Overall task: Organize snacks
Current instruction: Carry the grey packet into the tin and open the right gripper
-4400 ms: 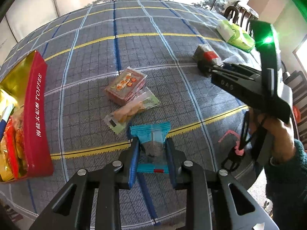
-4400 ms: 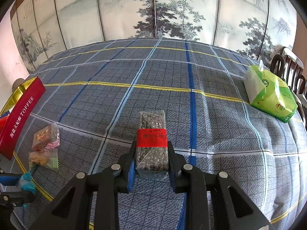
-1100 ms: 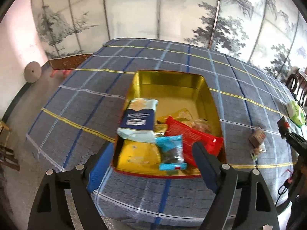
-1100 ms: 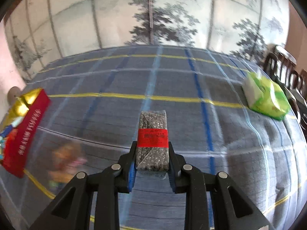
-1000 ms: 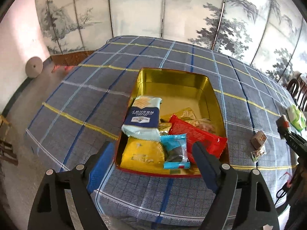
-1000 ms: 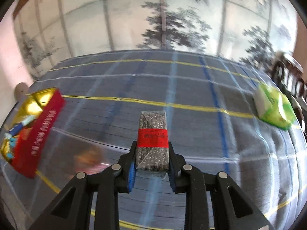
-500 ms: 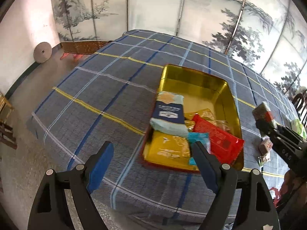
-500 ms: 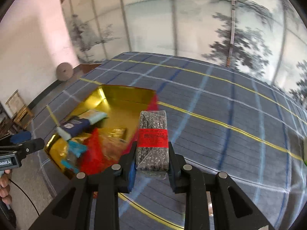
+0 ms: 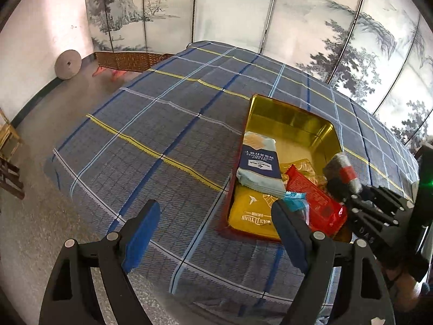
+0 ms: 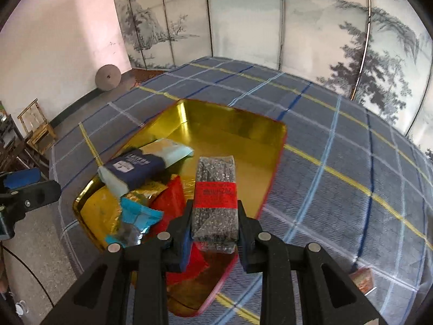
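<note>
My right gripper (image 10: 215, 227) is shut on a grey seed bar with a red band (image 10: 215, 189) and holds it above the near right part of the gold tin (image 10: 230, 124). The bar also shows in the left wrist view (image 9: 342, 173), over the tin's right side (image 9: 286, 116). The tin holds a navy and pale blue packet (image 10: 135, 166), a teal packet (image 10: 135, 220), a red packet (image 9: 314, 203) and a yellow packet (image 9: 251, 211). My left gripper (image 9: 213, 233) is open and empty, left of the tin near the table's edge.
The tin stands on a blue plaid tablecloth (image 9: 167, 124). A small orange snack (image 10: 362, 276) lies on the cloth to the right of the tin. A painted folding screen (image 10: 270, 27) stands behind the table. The floor (image 9: 35, 140) drops away at the left.
My right gripper has carried the seed bar leftwards from the open cloth to above the tin. My left gripper has drawn back and to the left, away from the tin, still open.
</note>
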{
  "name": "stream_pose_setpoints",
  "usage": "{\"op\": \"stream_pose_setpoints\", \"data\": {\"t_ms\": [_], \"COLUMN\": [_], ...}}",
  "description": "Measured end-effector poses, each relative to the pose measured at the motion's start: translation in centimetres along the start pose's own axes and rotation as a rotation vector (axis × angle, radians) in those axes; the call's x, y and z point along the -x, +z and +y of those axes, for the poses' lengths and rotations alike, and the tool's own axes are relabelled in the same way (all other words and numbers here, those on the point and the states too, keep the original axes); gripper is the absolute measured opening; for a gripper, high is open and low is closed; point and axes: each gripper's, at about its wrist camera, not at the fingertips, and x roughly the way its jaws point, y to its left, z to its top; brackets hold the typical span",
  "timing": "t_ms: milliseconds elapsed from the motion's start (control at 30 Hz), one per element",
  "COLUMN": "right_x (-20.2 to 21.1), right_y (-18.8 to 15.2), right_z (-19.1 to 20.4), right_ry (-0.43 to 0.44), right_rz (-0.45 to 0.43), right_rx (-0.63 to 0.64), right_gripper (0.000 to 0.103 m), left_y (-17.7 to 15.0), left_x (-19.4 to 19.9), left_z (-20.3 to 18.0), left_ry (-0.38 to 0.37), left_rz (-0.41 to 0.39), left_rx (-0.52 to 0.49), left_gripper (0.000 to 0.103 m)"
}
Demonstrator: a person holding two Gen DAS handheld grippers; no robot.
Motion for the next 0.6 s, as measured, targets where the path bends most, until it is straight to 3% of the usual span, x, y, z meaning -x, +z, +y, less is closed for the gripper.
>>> {"op": "stream_pose_setpoints", "data": {"t_ms": [600], "right_x": [-1.0], "right_y": [-0.4], "right_z": [2.7], "right_ry": [0.068], "right_rz": [0.023], "right_rx": [0.009], "right_gripper": [0.029], "left_y": [-0.4], "left_x": [0.0], "left_z": [-0.3], "left_ry": [-0.001], "left_rz": [0.011], "left_rx": [-0.013], "left_gripper": [0.081]}}
